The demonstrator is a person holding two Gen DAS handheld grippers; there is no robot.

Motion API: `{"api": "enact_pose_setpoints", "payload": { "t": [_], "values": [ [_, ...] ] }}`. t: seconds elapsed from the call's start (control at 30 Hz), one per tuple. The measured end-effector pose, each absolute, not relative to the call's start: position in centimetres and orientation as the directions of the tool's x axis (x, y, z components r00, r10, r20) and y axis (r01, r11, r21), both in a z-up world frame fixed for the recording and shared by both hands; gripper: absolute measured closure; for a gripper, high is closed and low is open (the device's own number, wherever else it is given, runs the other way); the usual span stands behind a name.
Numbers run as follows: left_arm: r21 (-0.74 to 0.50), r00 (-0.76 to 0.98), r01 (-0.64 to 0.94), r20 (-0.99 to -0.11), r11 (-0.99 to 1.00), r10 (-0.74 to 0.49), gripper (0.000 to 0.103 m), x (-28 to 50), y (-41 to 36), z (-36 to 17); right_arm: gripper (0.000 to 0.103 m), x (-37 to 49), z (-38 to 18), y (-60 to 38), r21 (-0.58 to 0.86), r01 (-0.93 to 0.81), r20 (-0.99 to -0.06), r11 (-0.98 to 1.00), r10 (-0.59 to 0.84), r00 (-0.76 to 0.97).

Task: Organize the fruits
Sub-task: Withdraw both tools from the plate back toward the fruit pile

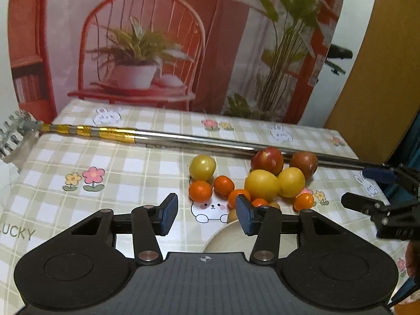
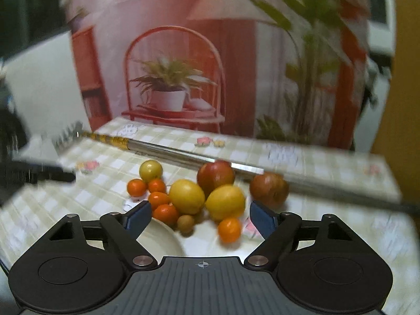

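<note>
Two grippers are in view above a worktop covered with a checked cloth bearing flower and rabbit prints. The left gripper stands released, jaws apart, nothing between the pads; only cloth and the rim of a pale plate show through the gap. The right gripper is likewise released, jaws set wide, pads clear of all fruit; its view is blurred.

Fruit lies loose on the cloth in one cluster, just beyond the plate. Noted in the left wrist view: a red apple and a darker red fruit at the rear, both against a long metal rod; two large yellow fruits touching each other in front of them; a smaller yellow-green fruit to the left; several small orange fruits at the front of the group. One small brown fruit sits at the plate's edge in the right wrist view. Whether any fruit rests on the plate cannot be told for certain.

The rod lies diagonally across the worktop, with gold-banded wrapping near its left end. A printed backdrop of a red chair and potted plants stands behind the worktop.
</note>
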State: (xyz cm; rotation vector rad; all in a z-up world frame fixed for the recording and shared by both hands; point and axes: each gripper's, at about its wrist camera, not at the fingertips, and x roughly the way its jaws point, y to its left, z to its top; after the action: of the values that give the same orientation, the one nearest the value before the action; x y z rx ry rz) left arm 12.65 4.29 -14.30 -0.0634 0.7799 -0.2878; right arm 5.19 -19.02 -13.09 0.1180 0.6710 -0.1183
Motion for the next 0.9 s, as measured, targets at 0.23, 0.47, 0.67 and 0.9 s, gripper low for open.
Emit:
{"api": "enact_pose_setpoints", "payload": {
  "t": [0.23, 0.47, 0.67, 0.9],
  "values": [
    [-0.215, 0.541, 0.221, -0.784, 0.951, -0.303, 0.063, 17.1, 2.6, -17.2, 0.032, 7.4, -14.1, -18.9, -0.029, 0.103, -0.647, 0.994, -0.097, 0.756],
    [-0.296, 0.398, 0.161, -0.854, 0.942, -0.336, 0.069, 21.4, 1.3, -21.1, 0.047, 8.2, -16.3, -21.7, 0.082, 0.172, -0.68, 0.982, -0.071, 0.73],
    [-0.329, 0.353, 0.152, -0.863, 0.932, -0.362, 0.069, 23.3, 0.3, -22.6, 0.049, 7.8, -17.8, -23.3, 0.143, 0.211, -0.691, 0.967, -0.055, 0.721],
    [-0.36, 0.328, 0.153, -0.86, 0.92, -0.391, 0.072, 23.5, 0.1, -23.5, 0.049, 7.9, -18.4, -23.9, 0.181, 0.221, -0.692, 0.958, -0.035, 0.721]
  ]
}}
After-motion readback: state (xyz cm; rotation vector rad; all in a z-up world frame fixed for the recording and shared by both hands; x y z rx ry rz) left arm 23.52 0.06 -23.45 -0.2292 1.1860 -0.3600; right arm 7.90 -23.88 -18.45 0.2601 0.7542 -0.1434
